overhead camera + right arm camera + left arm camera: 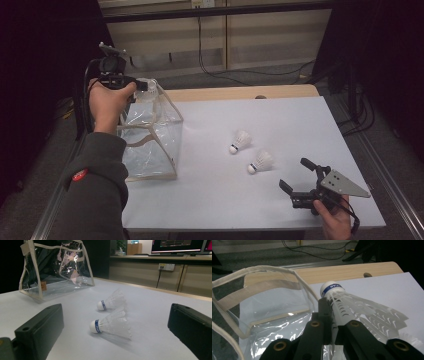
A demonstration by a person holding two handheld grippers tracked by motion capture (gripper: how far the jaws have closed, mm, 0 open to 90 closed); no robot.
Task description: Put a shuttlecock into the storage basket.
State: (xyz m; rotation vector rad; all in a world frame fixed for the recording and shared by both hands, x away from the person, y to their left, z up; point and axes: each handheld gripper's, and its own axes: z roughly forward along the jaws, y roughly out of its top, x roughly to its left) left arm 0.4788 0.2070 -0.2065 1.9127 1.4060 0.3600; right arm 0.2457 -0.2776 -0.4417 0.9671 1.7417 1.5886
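A clear plastic bag [150, 132] with cream trim stands open at the table's left. Just above its far rim, my left gripper [144, 86] is shut on a white shuttlecock [152, 91]. In the left gripper view the jaws pinch the feather skirt of that shuttlecock [359, 305], whose blue-banded cork points away, and the bag's mouth [265, 290] lies to the left below my left gripper [332, 317]. Two more shuttlecocks [241, 141] [261, 161] lie mid-table. My right gripper [295, 173] stands open just right of them, and its own view frames the nearer shuttlecock [112, 323], the farther shuttlecock [111, 301] and the bag [57, 267].
A white sheet [280, 115] covers the table, with a bare wooden strip [235, 93] along the far edge. Cables [240, 75] run over the floor behind. The table's right edge [357, 160] is close to my right hand.
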